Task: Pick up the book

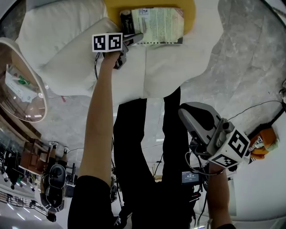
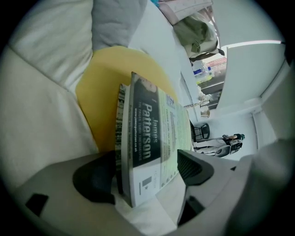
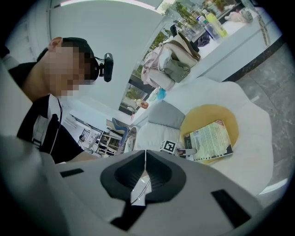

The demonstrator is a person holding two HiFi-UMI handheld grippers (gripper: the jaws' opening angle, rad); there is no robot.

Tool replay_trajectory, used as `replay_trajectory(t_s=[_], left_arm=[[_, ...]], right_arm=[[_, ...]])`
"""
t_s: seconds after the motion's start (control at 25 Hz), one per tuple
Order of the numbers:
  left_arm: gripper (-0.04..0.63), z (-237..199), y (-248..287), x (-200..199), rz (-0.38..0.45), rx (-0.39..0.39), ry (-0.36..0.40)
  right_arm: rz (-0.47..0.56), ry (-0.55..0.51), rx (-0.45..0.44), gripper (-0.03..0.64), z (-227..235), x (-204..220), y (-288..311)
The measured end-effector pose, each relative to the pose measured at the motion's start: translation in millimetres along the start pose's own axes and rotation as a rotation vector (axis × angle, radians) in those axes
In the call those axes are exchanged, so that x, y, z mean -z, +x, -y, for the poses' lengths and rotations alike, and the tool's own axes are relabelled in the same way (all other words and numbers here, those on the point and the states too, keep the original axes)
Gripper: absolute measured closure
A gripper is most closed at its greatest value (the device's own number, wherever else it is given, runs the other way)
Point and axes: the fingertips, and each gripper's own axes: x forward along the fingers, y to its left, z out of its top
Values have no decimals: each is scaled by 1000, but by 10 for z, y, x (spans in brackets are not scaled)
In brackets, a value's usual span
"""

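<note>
The book [image 1: 154,24], a paperback with a pale green back cover and a dark spine, lies partly on a round yellow cushion [image 1: 190,11] on a white sofa. My left gripper [image 1: 133,39] reaches to the book's near corner. In the left gripper view the book [image 2: 150,124] stands edge-on between the two pads [image 2: 196,168], and both pads press on it. The right gripper [image 1: 187,114] hangs low at the right, apart from the sofa. Its jaws [image 3: 145,161] are shut with nothing in them, and its view shows the book [image 3: 209,140] from afar.
The white sofa [image 1: 67,49] fills the top of the head view, with a grey cushion [image 3: 161,115] at its back. A round glass table [image 1: 22,85] stands at the left. Marble floor [image 1: 241,58] lies to the right, with cables and an orange object [image 1: 264,142].
</note>
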Motion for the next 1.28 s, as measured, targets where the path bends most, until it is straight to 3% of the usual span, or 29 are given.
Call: replay_trajectory(t_s=[0.16, 0.56, 1.28], left_arm=[[225, -35, -27, 3, 7, -28, 13], [260, 31, -156, 12, 27, -61, 11], [371, 565, -576, 171, 94, -8, -48]], right_arm=[[1, 5, 7, 598, 17, 35, -24], [19, 8, 4, 598, -74, 11, -60], [50, -31, -36, 598, -449, -187, -244]])
